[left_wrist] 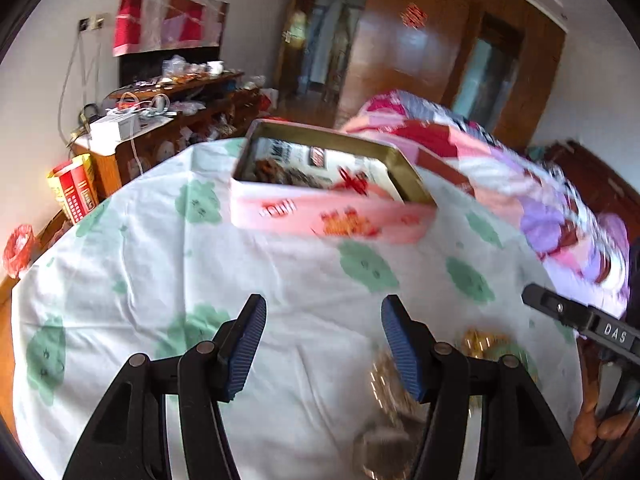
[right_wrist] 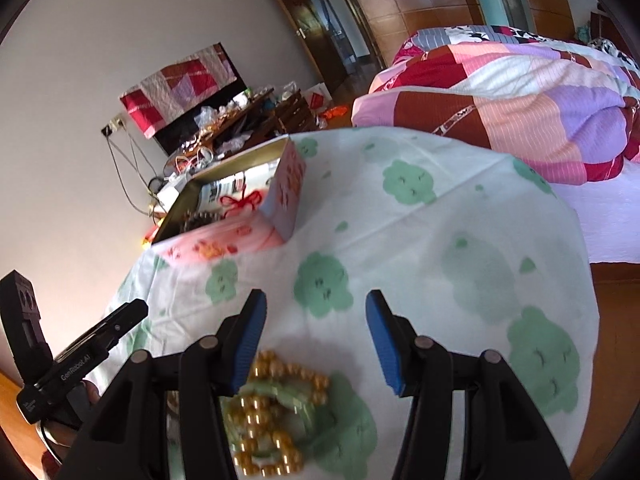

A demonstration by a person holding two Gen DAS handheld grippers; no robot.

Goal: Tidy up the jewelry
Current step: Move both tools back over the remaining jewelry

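An open pink tin box (left_wrist: 332, 216) with a gold rim stands on the table's cloth; it also shows in the right wrist view (right_wrist: 236, 236). Inside lie a dark beaded piece (right_wrist: 200, 218) and a red knotted cord (right_wrist: 240, 202). A pile of gold bead strands with a green bangle (right_wrist: 276, 408) lies on the cloth just under my right gripper (right_wrist: 316, 340), which is open and empty. My left gripper (left_wrist: 324, 344) is open and empty above the cloth; blurred gold jewelry (left_wrist: 388, 384) lies by its right finger.
A white cloth with green prints (right_wrist: 440, 220) covers the round table. A patchwork quilt on a bed (right_wrist: 500, 100) lies beyond the table. A cluttered wooden sideboard (left_wrist: 168, 120) stands along the wall. The other gripper's body (left_wrist: 584, 320) shows at the right edge.
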